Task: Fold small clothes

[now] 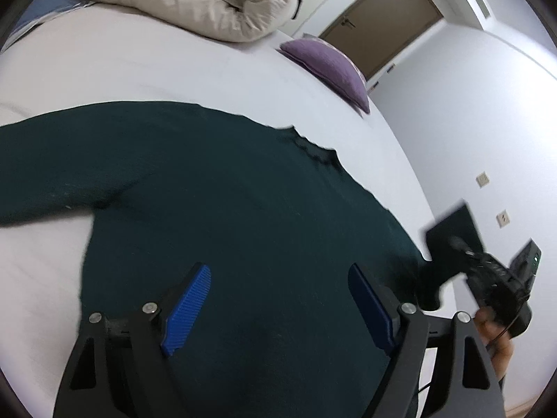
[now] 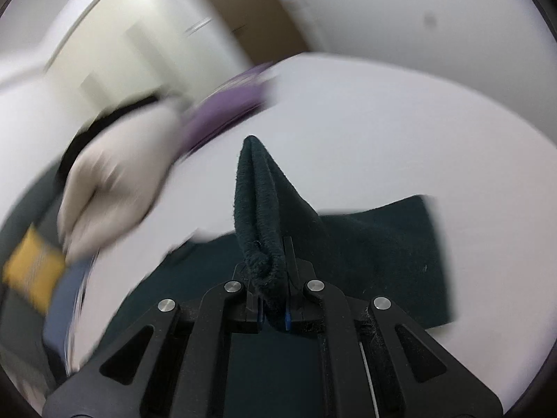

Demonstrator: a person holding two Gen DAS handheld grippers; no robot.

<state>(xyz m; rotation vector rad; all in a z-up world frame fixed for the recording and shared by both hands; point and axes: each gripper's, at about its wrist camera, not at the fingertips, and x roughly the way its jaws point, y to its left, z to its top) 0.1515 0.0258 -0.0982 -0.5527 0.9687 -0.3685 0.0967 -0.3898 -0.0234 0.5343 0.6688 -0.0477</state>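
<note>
left wrist view: dark green sweater point(image 1: 226, 191) is spread flat on the bed point(image 1: 174, 73), so it's laid out ready for folding imo
left gripper point(image 1: 278, 306): jaws spread, nothing between them, hovering over the hem area
right wrist view: right gripper point(image 2: 273, 308) has jaws pressed together, pinching a bunched sweater edge lifted off the bed, probably to fold it over
containers: none visible, just a purple cushion point(image 1: 330, 69)

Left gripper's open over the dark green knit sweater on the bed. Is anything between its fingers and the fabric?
Nothing visible. The left gripper hangs open over the dark green knit sweater with only bare fabric between its blue pads. The right gripper pinches a sweater edge off to the side.
</note>
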